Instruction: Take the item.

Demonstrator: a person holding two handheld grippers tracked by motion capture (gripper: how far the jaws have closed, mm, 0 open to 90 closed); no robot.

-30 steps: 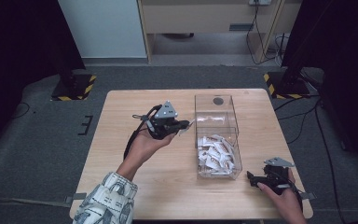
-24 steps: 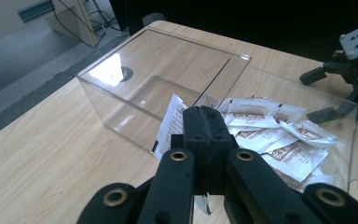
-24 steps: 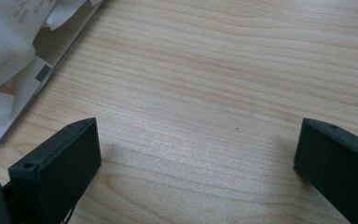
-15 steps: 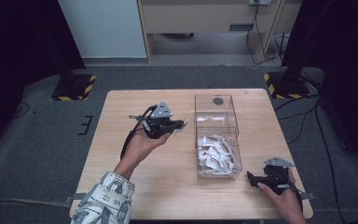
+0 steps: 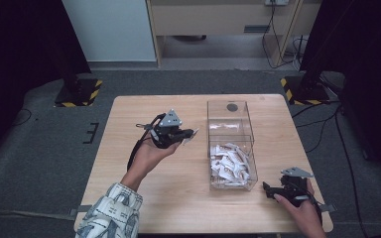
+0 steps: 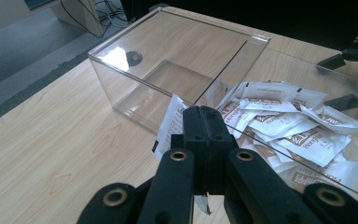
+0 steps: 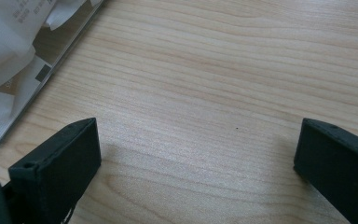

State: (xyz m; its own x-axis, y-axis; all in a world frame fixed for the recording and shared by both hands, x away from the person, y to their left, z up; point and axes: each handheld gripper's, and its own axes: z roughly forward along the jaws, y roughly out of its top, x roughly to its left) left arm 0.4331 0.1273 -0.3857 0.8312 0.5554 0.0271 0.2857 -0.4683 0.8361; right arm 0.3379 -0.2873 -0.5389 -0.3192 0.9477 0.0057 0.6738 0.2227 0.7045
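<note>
Glossy clear plastic box (image 6: 177,70); matt wood table (image 5: 144,198); paper sachets (image 6: 279,121).

White sachets (image 5: 230,161) w/ brown print; clear box (image 5: 231,117); black grippers; pale wood table (image 5: 129,124); patterned blue-white sleeve (image 5: 110,213).

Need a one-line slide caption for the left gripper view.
Left gripper shut on a white sachet beside the clear two-compartment box; near compartment holds a pile of sachets.

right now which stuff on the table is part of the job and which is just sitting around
In the job:
- left claw, shut on one white packet
- clear two-compartment box, near compartment filled with packets, far compartment bare

Just there:
- right claw, open, resting on the table beside the box
- dark round spot at the box's far end
</note>
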